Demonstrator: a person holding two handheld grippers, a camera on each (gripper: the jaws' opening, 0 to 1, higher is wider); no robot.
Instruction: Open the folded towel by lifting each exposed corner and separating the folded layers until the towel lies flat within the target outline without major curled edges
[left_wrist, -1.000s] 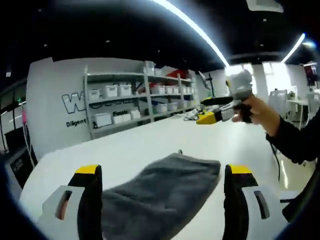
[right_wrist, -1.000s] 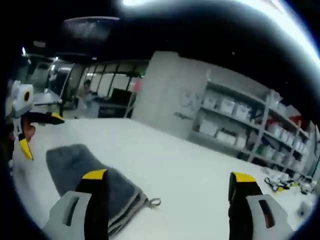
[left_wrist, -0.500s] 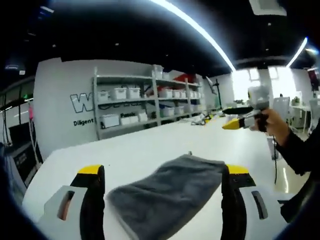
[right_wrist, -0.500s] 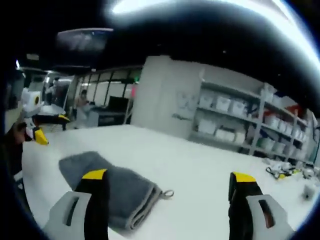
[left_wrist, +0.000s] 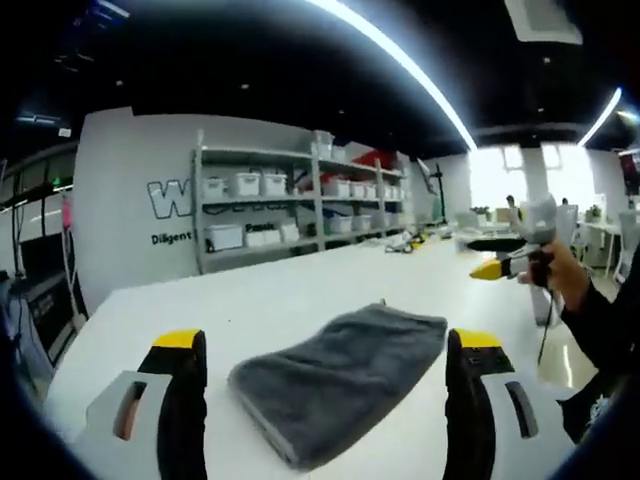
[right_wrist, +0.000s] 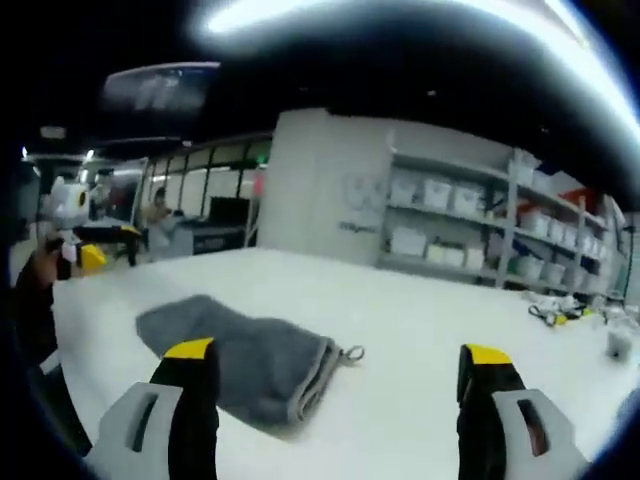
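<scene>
A white table (left_wrist: 290, 290) fronts grey shelving (left_wrist: 290, 205) stacked with white bins.

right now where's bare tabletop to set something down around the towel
Bare white table lies on the loop side of the folded grey towel, out to the clutter by the shelves. More lies between the towel and the far edge below the shelves. Tightest at the near edge, by the open left tongs.

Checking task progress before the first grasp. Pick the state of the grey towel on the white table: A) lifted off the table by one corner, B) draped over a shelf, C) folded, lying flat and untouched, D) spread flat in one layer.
C: the towel lies folded on the table, its stacked layers showing at one edge, with both grippers clear of it.
</scene>
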